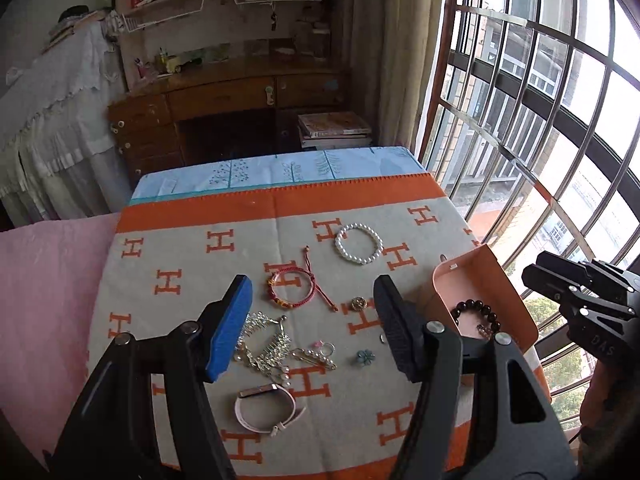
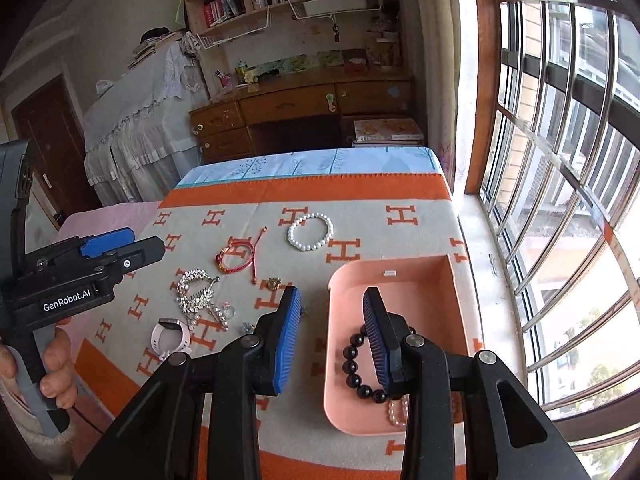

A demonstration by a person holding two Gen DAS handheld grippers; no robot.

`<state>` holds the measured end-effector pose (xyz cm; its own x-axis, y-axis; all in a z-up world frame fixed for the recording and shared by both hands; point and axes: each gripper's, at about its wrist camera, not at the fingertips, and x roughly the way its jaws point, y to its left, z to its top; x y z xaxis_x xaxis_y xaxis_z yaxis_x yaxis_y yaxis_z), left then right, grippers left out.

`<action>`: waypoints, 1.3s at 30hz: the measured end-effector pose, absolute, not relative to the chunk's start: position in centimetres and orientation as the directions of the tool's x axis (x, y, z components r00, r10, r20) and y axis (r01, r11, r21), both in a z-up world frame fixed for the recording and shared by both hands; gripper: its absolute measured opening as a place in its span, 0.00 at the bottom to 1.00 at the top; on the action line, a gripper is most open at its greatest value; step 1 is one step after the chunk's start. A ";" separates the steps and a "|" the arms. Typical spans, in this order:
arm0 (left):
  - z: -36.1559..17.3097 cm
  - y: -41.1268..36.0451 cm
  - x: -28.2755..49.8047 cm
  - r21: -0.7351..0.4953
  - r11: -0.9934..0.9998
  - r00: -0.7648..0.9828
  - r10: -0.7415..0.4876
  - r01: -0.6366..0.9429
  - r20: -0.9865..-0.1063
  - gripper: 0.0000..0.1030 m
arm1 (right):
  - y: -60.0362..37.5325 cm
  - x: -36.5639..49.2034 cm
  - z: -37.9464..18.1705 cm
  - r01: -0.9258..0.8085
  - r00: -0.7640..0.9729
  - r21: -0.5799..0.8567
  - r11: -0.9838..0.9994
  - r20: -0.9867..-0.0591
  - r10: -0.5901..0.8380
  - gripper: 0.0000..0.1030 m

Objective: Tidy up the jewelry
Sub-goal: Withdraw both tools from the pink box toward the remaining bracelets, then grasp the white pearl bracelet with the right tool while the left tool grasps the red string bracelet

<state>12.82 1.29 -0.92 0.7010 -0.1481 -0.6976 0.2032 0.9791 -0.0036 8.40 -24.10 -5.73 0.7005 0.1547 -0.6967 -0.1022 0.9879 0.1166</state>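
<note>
Jewelry lies on an orange-and-beige H-pattern cloth (image 1: 192,248). A white pearl bracelet (image 1: 359,243) lies far, also in the right wrist view (image 2: 311,231). A red cord bracelet (image 1: 294,285) (image 2: 237,258), silver hair combs (image 1: 262,340) (image 2: 195,290), a gold brooch (image 1: 358,303), a blue flower charm (image 1: 365,357) and a pink watch (image 1: 267,408) (image 2: 171,338) lie nearer. A pink box (image 2: 456,308) (image 1: 508,292) holds a dark bead bracelet (image 2: 362,364) (image 1: 476,310) and a pink bead bracelet (image 2: 398,410). My left gripper (image 1: 312,328) is open above the pieces. My right gripper (image 2: 332,344) is open over the box's left edge.
A wooden desk (image 1: 224,96) with bookshelves stands beyond the table. A barred window (image 1: 540,120) runs along the right. A pink cloth (image 1: 44,300) lies at the left. A lace-covered piece of furniture (image 1: 52,120) stands at the far left.
</note>
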 end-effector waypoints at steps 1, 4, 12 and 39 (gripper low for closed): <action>0.2 1.8 13.3 0.026 0.981 0.717 -0.122 0.192 -0.686 0.78 | -23.8 9.2 -4.4 -0.111 0.710 0.107 0.988 -0.687 0.154 0.34; 2.7 2.8 15.0 0.119 0.981 0.765 -0.044 0.156 -0.643 0.94 | -23.0 11.9 -0.9 -0.121 0.735 0.059 0.991 -0.666 0.130 0.41; -1.0 1.4 23.6 0.217 0.936 0.624 -0.004 0.278 -0.781 0.94 | -21.3 23.6 1.2 -0.157 0.621 0.066 0.985 -0.769 0.150 0.50; -18.3 -0.8 33.3 0.163 0.812 0.269 0.007 0.560 -0.963 0.47 | -17.5 39.3 -20.6 -0.165 0.209 0.100 0.981 -0.969 0.134 0.25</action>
<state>33.33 -0.85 -18.31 0.2695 0.0073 -0.9630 0.5598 0.8125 0.1628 39.31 -17.48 -20.63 0.2095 0.1336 -0.9687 -0.1652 0.9812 0.0996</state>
